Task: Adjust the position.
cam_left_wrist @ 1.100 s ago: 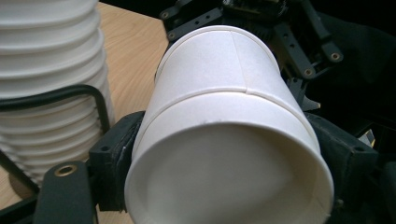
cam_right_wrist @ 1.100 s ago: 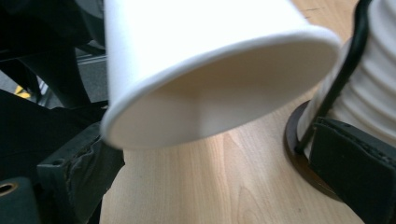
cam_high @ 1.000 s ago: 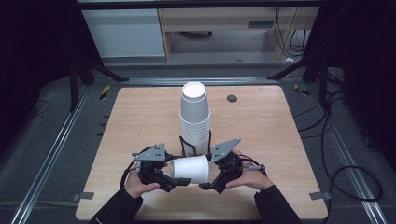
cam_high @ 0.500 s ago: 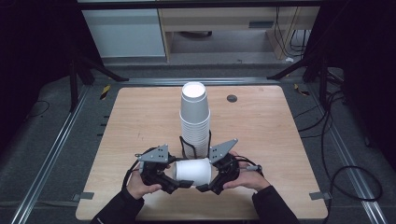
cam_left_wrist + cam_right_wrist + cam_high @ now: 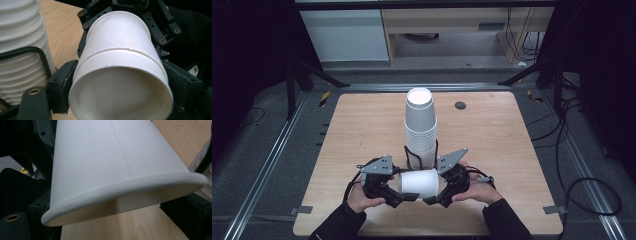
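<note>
Cup [image 5: 117, 167] rim's far side cropped off-frame

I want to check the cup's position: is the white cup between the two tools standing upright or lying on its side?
On its side. The cup lies level between both tools, base toward the left tool, rim toward the right.

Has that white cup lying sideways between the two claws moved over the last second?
No. The sideways cup sits at the same spot just in front of the tall cup stack, between the left claw and right claw.
</note>
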A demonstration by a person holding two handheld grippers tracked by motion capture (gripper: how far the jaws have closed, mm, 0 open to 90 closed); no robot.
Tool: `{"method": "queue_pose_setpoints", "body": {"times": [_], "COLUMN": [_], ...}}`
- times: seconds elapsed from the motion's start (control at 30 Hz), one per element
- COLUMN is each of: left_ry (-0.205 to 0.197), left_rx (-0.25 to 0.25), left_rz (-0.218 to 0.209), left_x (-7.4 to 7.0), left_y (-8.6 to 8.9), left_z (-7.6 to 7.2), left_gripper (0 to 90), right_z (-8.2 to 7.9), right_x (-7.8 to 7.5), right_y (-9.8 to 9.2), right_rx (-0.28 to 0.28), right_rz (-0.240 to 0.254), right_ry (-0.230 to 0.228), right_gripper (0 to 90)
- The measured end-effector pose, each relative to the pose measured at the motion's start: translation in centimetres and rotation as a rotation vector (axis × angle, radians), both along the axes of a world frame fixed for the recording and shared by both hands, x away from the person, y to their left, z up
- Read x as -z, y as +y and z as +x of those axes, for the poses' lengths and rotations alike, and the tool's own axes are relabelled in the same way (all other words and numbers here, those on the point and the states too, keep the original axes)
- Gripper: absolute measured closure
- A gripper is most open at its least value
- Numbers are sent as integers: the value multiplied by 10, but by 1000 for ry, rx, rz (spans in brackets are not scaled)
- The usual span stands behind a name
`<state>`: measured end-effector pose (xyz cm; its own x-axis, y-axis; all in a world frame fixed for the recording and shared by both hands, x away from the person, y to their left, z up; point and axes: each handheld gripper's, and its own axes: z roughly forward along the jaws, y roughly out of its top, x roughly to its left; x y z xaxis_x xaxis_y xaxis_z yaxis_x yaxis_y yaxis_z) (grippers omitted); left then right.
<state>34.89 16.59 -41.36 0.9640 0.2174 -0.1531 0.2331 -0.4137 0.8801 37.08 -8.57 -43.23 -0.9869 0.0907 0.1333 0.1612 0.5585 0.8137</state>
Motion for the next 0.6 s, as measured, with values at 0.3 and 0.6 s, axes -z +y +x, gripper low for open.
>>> {"method": "queue_pose_setpoints", "body": {"times": [0.3, 0.6], "left_ry": [-12, 11], "left_rx": [-53, -54], "left_rz": [39, 97], "left_x": [-2, 6], "left_y": [12, 14], "left_z": [3, 7], "left_gripper": [139, 122], "right_z": [4, 8], "right_x": [-6, -13], "right_y": [-12, -11], "right_rx": [41, 38], "right_rz": [-53, -149], "right_ry": [-43, -101], "right_gripper": [93, 93]}}
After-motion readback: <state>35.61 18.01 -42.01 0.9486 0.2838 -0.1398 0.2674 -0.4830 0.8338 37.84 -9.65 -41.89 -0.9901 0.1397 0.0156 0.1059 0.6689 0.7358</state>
